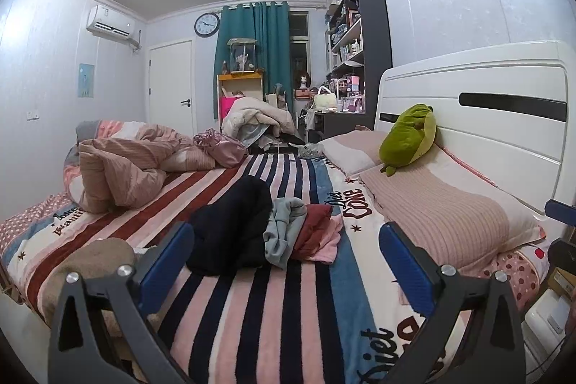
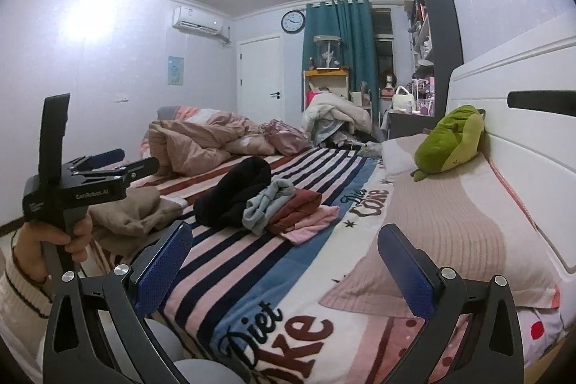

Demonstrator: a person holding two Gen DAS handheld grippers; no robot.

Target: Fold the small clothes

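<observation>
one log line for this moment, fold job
phase: pre-grasp | left gripper: open, empty | right gripper: open, empty | clothes pile: unfolded on bed

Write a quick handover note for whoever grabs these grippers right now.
Left gripper: open, empty, over the bed.
Right gripper: open, empty, also short of the clothes.
Clothes lie in a heap mid-bed: black piece, grey-blue piece, dark red piece, pink piece underneath. A tan garment lies apart to the left.
Done: nothing looks folded.
Left: fold them all.
</observation>
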